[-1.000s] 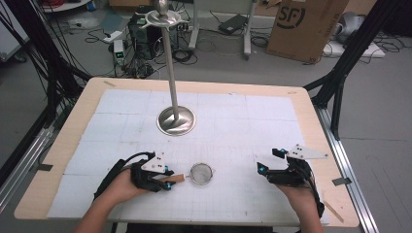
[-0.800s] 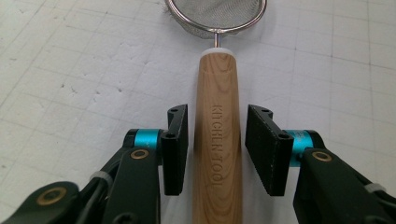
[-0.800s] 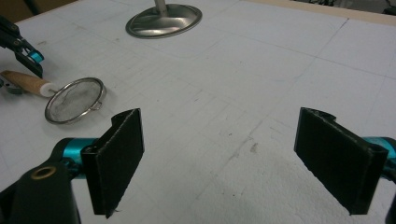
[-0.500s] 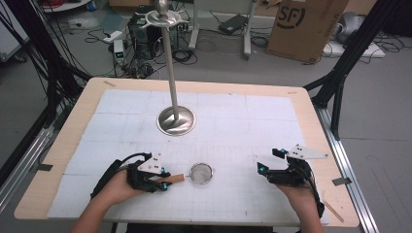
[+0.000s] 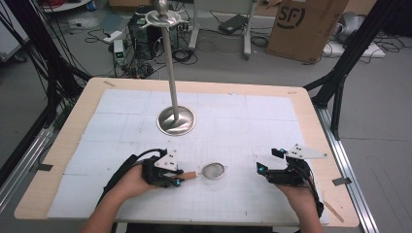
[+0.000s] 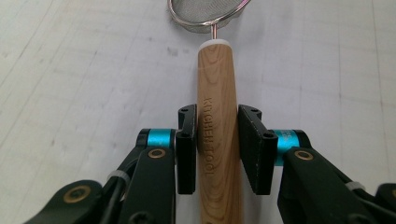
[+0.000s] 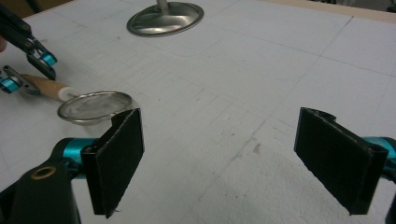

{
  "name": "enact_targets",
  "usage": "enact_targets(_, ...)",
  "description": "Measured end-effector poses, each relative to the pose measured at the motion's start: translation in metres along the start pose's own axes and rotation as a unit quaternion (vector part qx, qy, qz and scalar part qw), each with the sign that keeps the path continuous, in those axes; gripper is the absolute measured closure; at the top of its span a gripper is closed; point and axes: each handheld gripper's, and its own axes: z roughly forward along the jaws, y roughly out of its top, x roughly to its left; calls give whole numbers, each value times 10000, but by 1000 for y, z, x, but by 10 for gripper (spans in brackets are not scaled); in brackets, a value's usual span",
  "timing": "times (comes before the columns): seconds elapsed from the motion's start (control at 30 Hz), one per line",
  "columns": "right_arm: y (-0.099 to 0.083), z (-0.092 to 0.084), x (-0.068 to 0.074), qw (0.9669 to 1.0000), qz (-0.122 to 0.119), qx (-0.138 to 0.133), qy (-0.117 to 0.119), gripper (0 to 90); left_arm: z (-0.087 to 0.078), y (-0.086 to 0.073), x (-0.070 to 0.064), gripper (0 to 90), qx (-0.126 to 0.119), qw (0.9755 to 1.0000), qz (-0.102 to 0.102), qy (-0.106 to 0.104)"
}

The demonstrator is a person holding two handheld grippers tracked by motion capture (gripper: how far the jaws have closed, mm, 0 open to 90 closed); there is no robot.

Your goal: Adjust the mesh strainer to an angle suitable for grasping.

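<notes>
A small metal mesh strainer with a wooden handle lies near the table's front, left of centre. My left gripper has its two black pads against the sides of that handle, with the mesh bowl just beyond the jaw tips. My right gripper hovers low at the front right, open wide, with nothing between its pads. In the right gripper view the strainer and my left gripper show at the left.
A tall metal stand with a round base rises from the middle of the white gridded mat. Its base lies far ahead of my right gripper. The wooden table edge runs just right of my right hand.
My left gripper has moved right along the handle and the strainer has shifted slightly right with it. My right gripper has stayed still and open.
</notes>
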Motion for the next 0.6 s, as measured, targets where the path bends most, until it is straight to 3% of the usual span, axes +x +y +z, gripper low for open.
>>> enact_targets(0.2, 0, -2, 0, 10000, 20, -20, 3, 147, 20, 25, 1, 693, 178, 9995, 245, 32)
enact_targets(0.6, 0, -4, -2, 10000, 46, -52, -7, 147, 51, 57, -3, 693, 97, 9992, 391, 48)
